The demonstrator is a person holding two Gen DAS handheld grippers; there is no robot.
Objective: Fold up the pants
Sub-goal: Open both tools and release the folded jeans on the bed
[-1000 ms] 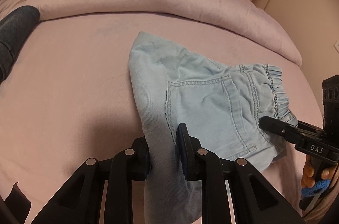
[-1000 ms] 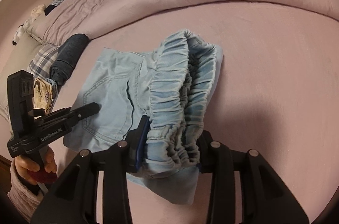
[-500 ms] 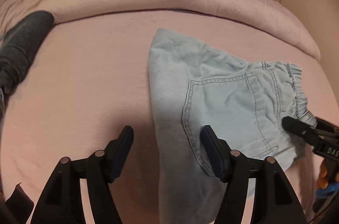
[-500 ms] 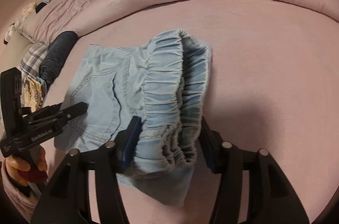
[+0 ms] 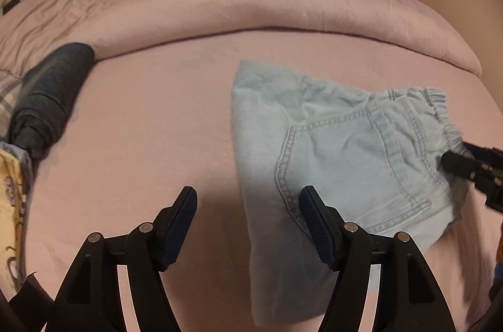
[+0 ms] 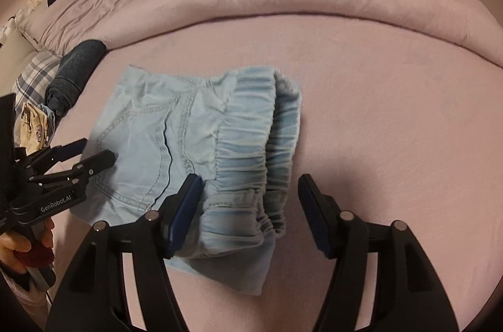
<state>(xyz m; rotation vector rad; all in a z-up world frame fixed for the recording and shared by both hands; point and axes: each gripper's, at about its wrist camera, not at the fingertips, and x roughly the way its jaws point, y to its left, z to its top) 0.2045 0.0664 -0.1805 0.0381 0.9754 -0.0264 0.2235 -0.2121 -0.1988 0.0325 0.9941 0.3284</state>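
Pink bed [image 5: 151, 124] carries the folded pants [image 5: 333, 143] — you've let go, left gripper [image 5: 248, 225] and right gripper [image 6: 250, 206] both wide; fold looks finished.

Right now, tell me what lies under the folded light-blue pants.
The pants lie on the pink bed sheet, which shows all around them. Their own lower folded layers sit beneath the elastic waistband; anything else under the cloth is covered.
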